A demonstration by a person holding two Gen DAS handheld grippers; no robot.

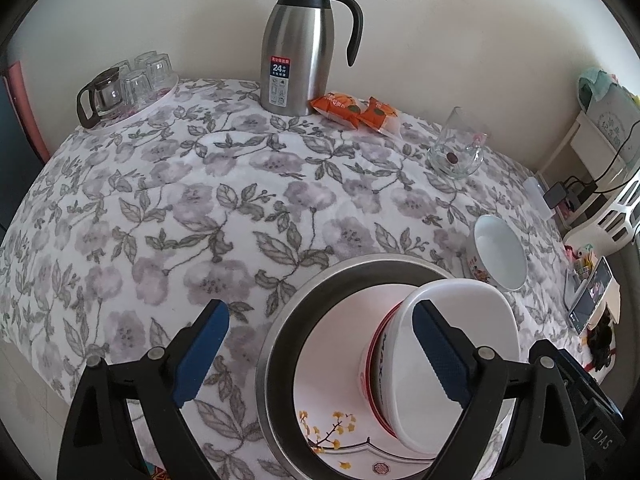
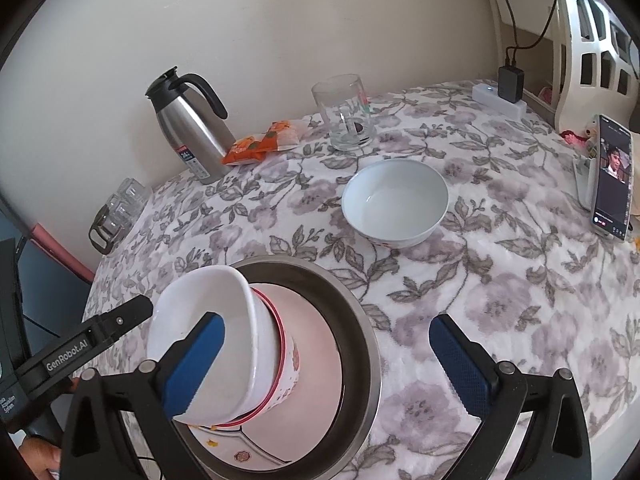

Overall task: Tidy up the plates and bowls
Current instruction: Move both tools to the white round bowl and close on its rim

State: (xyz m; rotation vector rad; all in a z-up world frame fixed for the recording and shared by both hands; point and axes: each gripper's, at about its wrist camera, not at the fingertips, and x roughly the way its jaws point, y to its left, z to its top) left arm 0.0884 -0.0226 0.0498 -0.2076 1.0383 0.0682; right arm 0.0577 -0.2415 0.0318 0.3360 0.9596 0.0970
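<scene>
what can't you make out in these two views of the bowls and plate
- Painted white plate inside the steel basin: middle hidden by the red-banded white bowl in both views, near part cut off by the frame edge.
- Lettering on that bowl's side: partly behind the left gripper finger, left wrist view.
- Small white bowl beyond the basin: outer pattern mostly hidden by its own rim.
- Clear tumblers: too small and warped at the right wrist view's edge to count.

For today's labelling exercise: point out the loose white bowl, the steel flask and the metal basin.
loose white bowl [image 2: 394, 200], right wrist view, inside bottom.
steel flask [image 1: 298, 60], left wrist view, body.
metal basin [image 2: 360, 320], right wrist view, rim.
</scene>
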